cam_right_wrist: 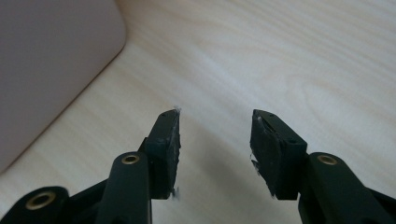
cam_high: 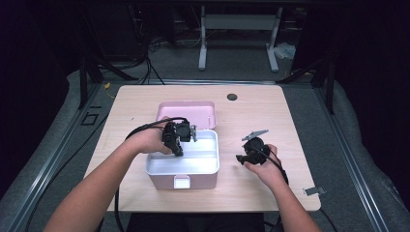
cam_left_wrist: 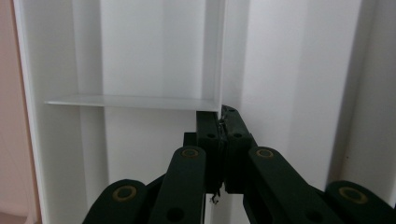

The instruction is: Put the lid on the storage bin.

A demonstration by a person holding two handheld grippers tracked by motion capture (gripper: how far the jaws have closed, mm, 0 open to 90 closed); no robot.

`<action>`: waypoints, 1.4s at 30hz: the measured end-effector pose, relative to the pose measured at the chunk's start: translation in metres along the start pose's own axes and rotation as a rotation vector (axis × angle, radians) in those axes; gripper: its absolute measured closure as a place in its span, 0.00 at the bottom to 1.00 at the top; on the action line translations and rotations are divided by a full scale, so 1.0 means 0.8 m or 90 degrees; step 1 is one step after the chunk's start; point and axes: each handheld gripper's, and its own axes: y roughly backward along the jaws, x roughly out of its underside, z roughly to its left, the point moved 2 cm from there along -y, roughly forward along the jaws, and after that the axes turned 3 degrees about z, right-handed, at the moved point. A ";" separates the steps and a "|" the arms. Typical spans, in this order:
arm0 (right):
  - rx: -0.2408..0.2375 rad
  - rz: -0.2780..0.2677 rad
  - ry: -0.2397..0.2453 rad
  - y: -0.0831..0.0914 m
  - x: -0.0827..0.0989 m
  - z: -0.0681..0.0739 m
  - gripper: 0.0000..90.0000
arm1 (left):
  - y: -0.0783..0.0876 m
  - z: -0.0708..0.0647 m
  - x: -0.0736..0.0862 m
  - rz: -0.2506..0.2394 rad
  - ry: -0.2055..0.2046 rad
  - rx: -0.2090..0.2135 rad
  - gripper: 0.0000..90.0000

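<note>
Left claw (cam_left_wrist: pixel 223 140) clamped on the white tray divider (cam_left_wrist: pixel 219 56) inside the opened pink box (cam_high: pixel 164 182), right claw (cam_right_wrist: pixel 215 140) open, empty, over the desk (cam_right_wrist: pixel 289 56); lifting seemingly left.

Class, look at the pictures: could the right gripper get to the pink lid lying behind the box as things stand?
Probably yes. The right gripper, jaws apart and empty, hovers over bare table right of the box; nothing stands between it and the pink lid.

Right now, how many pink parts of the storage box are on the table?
2. The open pink box with its white inner tray stands near the table's front edge. The pink lid lies flat just behind it, toward the far edge. Nothing seems hidden.
</note>
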 end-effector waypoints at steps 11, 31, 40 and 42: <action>-0.008 -0.016 -0.014 0.017 -0.082 -0.003 0.57 | 0.001 0.000 0.000 0.004 -0.003 -0.004 0.98; -0.006 0.001 -0.063 0.017 -0.194 -0.015 0.57 | 0.000 -0.003 -0.001 0.003 0.002 -0.011 0.98; 0.002 0.024 -0.080 -0.013 -0.227 -0.006 0.57 | 0.000 -0.003 -0.001 0.004 -0.002 -0.014 0.98; 0.004 0.030 -0.098 -0.021 -0.232 -0.006 0.57 | 0.000 -0.004 -0.001 0.003 0.000 -0.015 0.98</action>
